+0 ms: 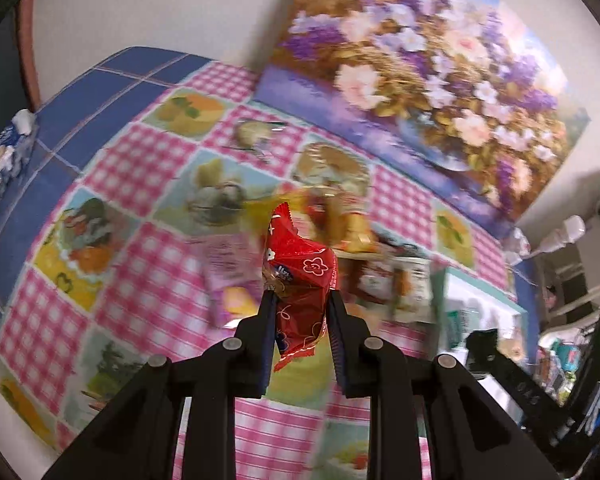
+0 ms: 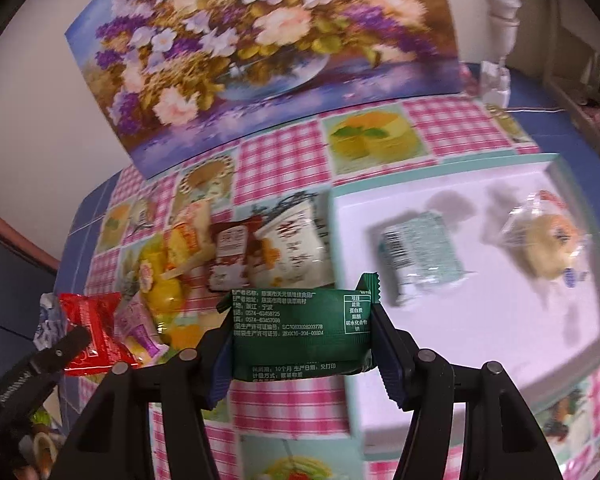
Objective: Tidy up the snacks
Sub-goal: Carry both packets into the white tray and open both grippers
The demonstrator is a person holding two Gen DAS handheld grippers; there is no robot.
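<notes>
Snacks are split between your two grips, a loose pile and the tray. Your left hand-held gripper [image 1: 301, 292] is pinched on a red packet [image 1: 300, 280], clamped by its middle with both ends sticking out, lifted clear above the pink checked cloth of the table [image 1: 148, 280]. In the right wrist view that same red packet sits at the far left, off the cloth. Just right of it lies the pile [image 2: 204, 256] on the cloth: a pink wrapper, yellow packets, a brown sachet and a white patterned pack, crowded against the tray's left wall. Your right hand-held gripper [image 2: 300, 336] squeezes a green packet [image 2: 300, 332] held crosswise by its short ends, printed back towards the camera, hovering over the tray's near left corner. The white tray [image 2: 500, 320] with its pale green rim takes up the table's right side and holds a pale green packet [image 2: 420, 256] and, further right, a clear-wrapped round pastry [image 2: 548, 244]. A flower painting [image 2: 260, 48] leans along the table's far edge.
</notes>
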